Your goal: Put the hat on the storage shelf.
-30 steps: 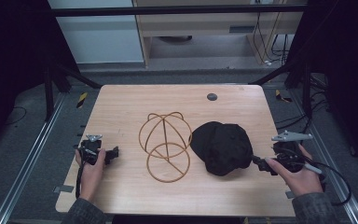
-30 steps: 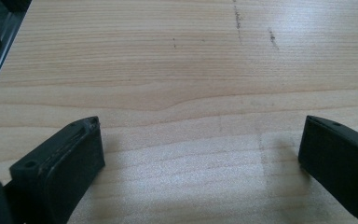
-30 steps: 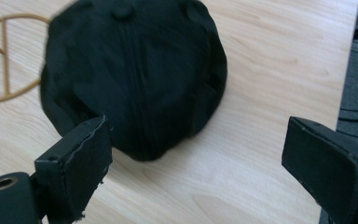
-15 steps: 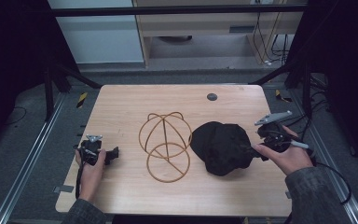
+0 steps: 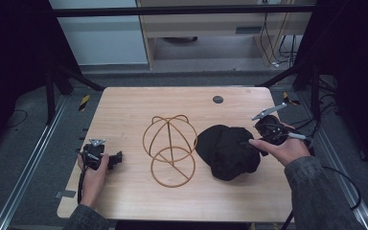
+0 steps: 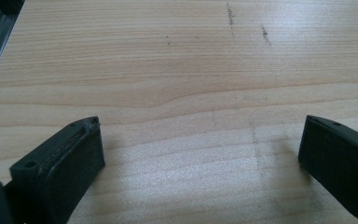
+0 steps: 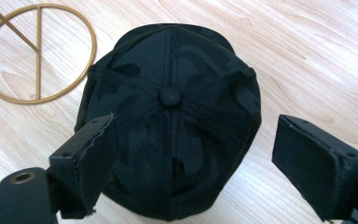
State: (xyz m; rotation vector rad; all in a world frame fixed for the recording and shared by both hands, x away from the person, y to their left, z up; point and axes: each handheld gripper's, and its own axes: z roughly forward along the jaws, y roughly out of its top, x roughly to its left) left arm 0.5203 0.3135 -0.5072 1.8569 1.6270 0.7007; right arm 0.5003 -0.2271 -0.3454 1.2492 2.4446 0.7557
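From the high view, the wooden table [image 5: 124, 110] has a gold wire hat stand [image 5: 170, 148] in the middle and a black cap [image 5: 227, 151] just to its right. The right gripper [image 5: 249, 143] sits at the cap's right edge, held in the right hand [image 5: 280, 148]. The left gripper [image 5: 117, 159] rests on the table near the left edge, well away from the stand. There's a small dark disc [image 5: 217, 99] near the far edge, too small to tell what it is.

Left gripper view: jaws wide apart over bare wood, nothing between them.

Right gripper view: jaws spread apart on either side of the cap's crown, top button [image 7: 170, 96] showing, camo-ish pattern I think. The stand's ring base [image 7: 37, 51] is at the upper left. No readable logo or writing anywhere.
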